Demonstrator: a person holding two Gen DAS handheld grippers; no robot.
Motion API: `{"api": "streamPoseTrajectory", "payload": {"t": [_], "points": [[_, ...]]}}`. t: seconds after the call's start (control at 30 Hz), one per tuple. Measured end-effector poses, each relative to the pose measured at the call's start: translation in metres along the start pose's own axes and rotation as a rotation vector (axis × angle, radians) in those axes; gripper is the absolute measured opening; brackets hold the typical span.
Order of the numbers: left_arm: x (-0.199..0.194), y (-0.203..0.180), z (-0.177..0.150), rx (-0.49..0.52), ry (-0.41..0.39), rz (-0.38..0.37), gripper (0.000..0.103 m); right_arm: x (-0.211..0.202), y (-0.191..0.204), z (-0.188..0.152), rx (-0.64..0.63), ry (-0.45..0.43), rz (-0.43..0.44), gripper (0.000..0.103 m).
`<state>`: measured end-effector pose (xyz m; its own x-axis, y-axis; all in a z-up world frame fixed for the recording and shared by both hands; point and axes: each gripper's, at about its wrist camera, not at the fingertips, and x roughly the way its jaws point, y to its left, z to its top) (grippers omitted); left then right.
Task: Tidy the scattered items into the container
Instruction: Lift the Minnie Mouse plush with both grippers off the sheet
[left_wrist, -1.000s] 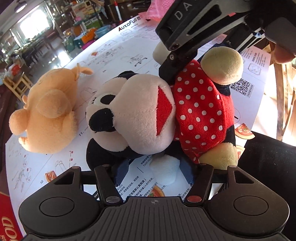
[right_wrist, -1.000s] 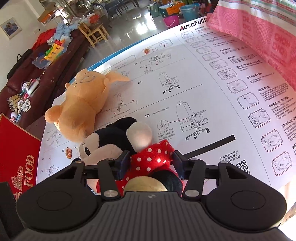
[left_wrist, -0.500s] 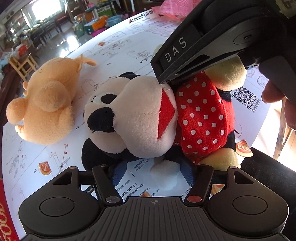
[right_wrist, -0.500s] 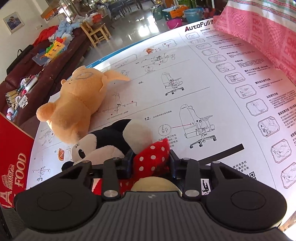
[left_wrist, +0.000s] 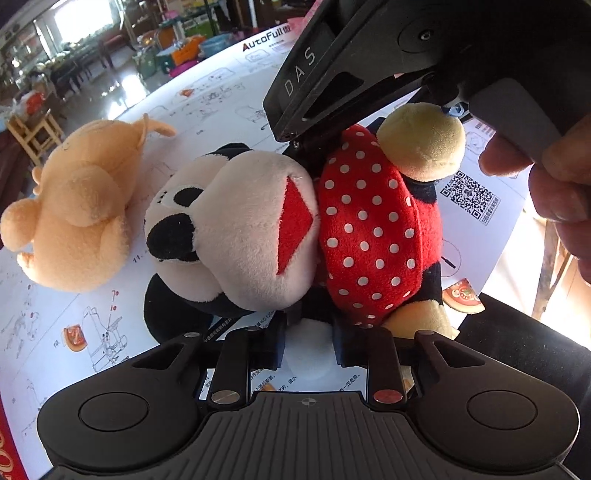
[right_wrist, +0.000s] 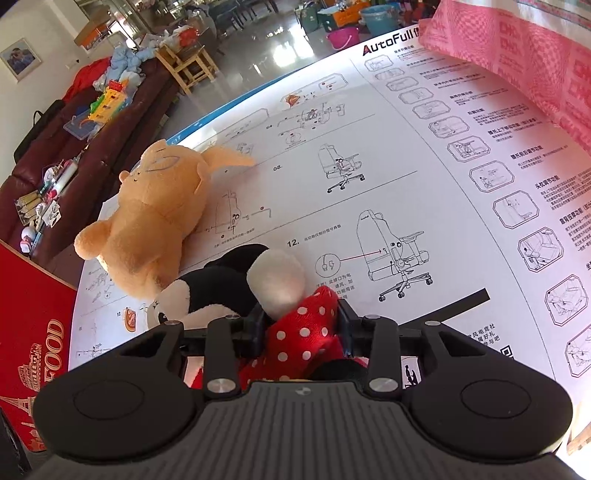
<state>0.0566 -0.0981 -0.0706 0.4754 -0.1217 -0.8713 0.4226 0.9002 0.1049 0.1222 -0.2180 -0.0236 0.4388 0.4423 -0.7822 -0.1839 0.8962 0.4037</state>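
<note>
Your right gripper (right_wrist: 301, 325) has its fingers clenched on the red polka-dot dress of the mouse doll (left_wrist: 258, 229), and the fabric bunches up between the two pads in the right wrist view. From the left wrist view that same gripper reaches in from above, behind the doll, with your hand (left_wrist: 554, 184) wrapped around its grip at the right edge.

Your left gripper (left_wrist: 308, 347) sits at the near side of the doll, its fingers closing right now. The doll's white hand lies between them, low in the view, but you cannot tell from here whether the pads already press on it.

The mouse doll lies on its back on the counter (right_wrist: 424, 184), which is covered by a large white sheet of printed chair-assembly drawings. Its pale face with the black nose and red mouth is turned toward the left wrist camera, and a yellow shoe sticks up at the far end of the dress.

An orange plush toy (right_wrist: 155, 221) lies just beside the mouse doll's head, on the side away from the dress. A red cardboard box (right_wrist: 33, 332) stands beyond the orange toy, at the counter's edge. Pink patterned cloth (right_wrist: 535, 55) covers the far corner, well apart from the doll.
</note>
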Motion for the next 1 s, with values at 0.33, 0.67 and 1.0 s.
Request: {"api": "streamPoseTrajectory", "payload": {"t": [0.33,0.67,1.0], "points": [[0.005,0.001,0.018,-0.097,0.072,0.007,0.052,0.007,-0.003,-0.007,-0.023,-0.032,0.025,0.037],[0.003,-0.008,0.018,-0.093,0.08,0.016,0.034,0.005,-0.011,-0.011,-0.008,-0.04,0.06,0.037],[0.001,-0.017,0.018,-0.079,0.088,0.061,0.014,0.001,-0.013,-0.012,0.011,-0.025,0.054,0.037]]}}
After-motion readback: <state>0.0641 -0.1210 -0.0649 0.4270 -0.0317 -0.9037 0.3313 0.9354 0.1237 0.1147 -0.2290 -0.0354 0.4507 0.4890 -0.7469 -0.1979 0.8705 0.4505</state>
